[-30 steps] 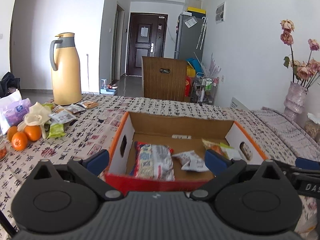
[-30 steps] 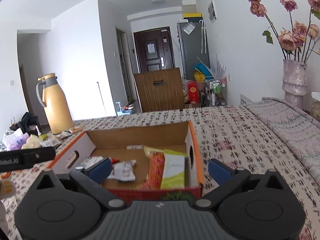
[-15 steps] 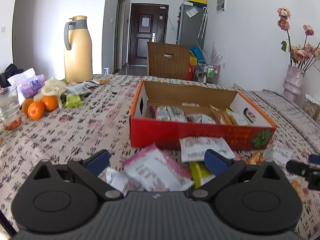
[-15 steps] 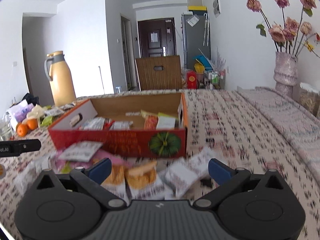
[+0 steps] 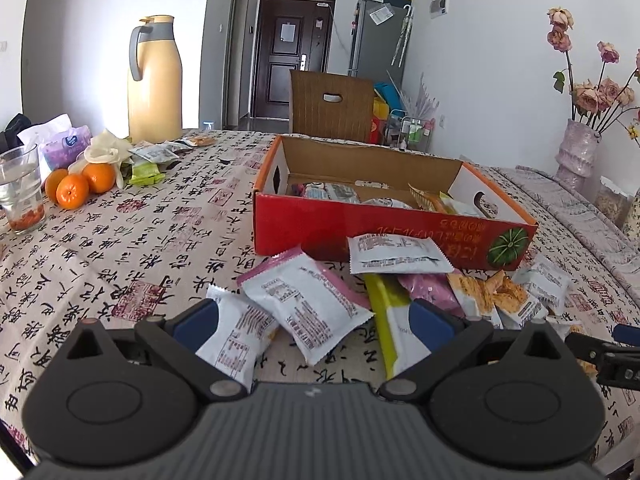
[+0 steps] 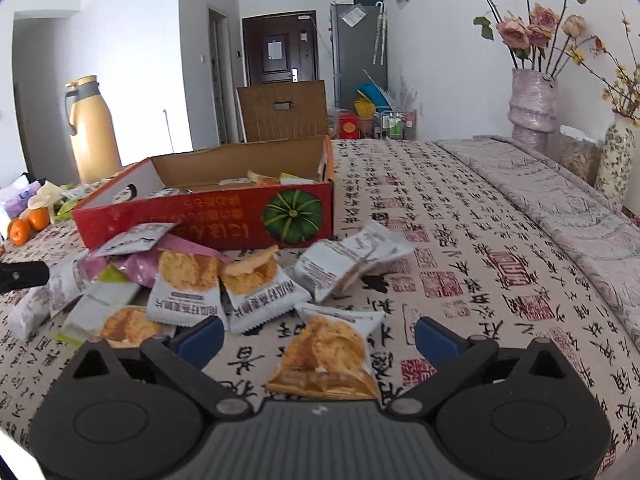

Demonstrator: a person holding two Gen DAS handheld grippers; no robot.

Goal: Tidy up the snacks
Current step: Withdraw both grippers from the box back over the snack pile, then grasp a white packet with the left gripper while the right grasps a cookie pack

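Observation:
A red cardboard box (image 5: 384,220) with several snack packets inside stands on the patterned tablecloth; it also shows in the right wrist view (image 6: 208,220). Loose snack packets lie in a pile in front of it. My left gripper (image 5: 312,324) is open and low over a pink-edged white packet (image 5: 308,300), with a smaller white packet (image 5: 236,340) by its left finger. My right gripper (image 6: 318,338) is open over an orange cracker packet (image 6: 328,356). More cracker packets (image 6: 188,292) and grey-white packets (image 6: 348,256) lie beyond it.
A yellow thermos (image 5: 154,80), oranges (image 5: 74,184), a glass (image 5: 22,192) and more packets (image 5: 152,160) sit at the far left. Vases with dried roses (image 6: 534,104) stand at the right. A wooden chair (image 5: 332,106) is behind the table.
Both grippers have pulled back from above the box and dropped low toward the table. The loose packets in front of the box have come into view between the open fingers.

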